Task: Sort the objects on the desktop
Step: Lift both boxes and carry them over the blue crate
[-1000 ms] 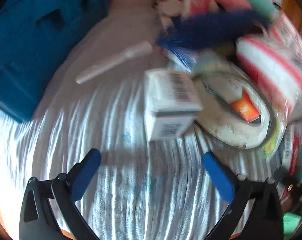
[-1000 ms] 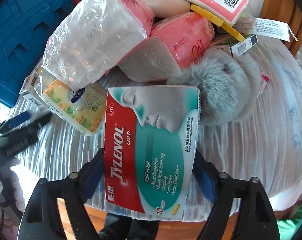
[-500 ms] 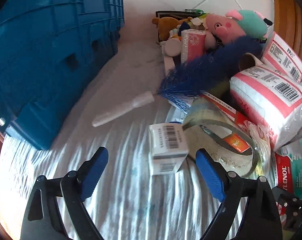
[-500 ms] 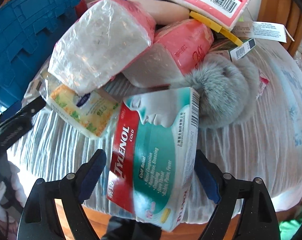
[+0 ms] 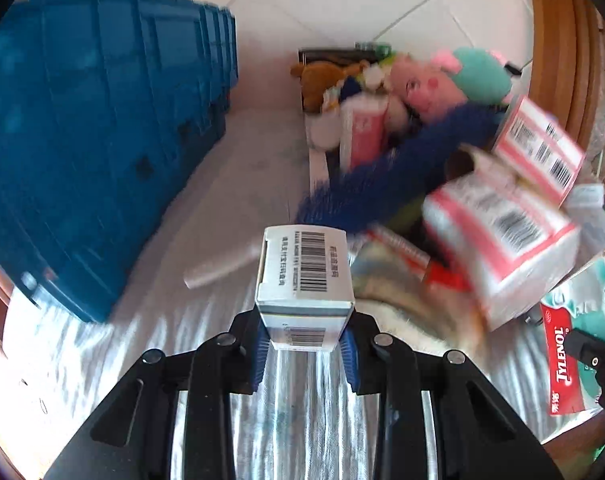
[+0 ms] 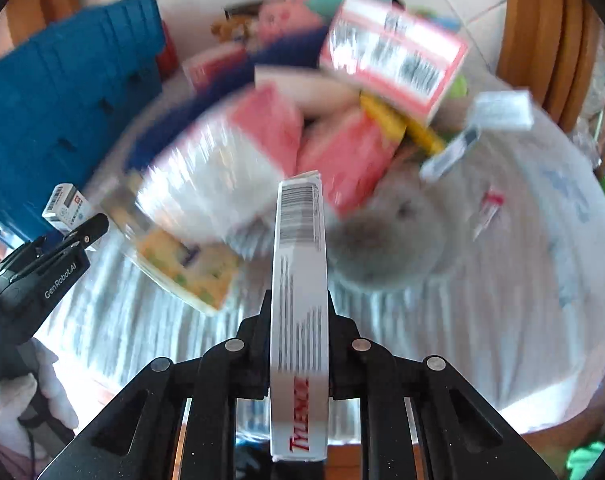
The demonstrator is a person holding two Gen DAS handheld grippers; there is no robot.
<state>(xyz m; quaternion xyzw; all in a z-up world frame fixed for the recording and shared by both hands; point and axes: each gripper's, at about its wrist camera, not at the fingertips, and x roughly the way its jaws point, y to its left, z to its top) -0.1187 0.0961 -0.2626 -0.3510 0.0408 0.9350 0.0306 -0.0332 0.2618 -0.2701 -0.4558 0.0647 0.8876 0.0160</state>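
Left gripper [image 5: 305, 350] jaws have just closed on a white box [image 5: 304, 276]; right gripper [image 6: 298, 320] jaws just clamped the Tylenol box [image 6: 299, 280] edgewise, both right of the blue crate [image 5: 94, 140], probably for sorting.

Small white cardboard box with barcode [image 5: 305, 276]: matt paper stock. Flat red-and-teal cardboard medicine carton [image 6: 298, 320]: smooth, slight sheen. Large blue moulded plastic crate [image 5: 94, 140]: hard, semi-gloss. White ribbed cloth table cover [image 5: 150, 344]: soft, pleated. Pink-and-white tissue packs in clear film [image 5: 498, 236]: glossy. Grey fur pompom [image 6: 390, 240]: fluffy. Black plastic left gripper [image 5: 305, 354]: matt; blue pads [image 5: 348, 360] ribbed.
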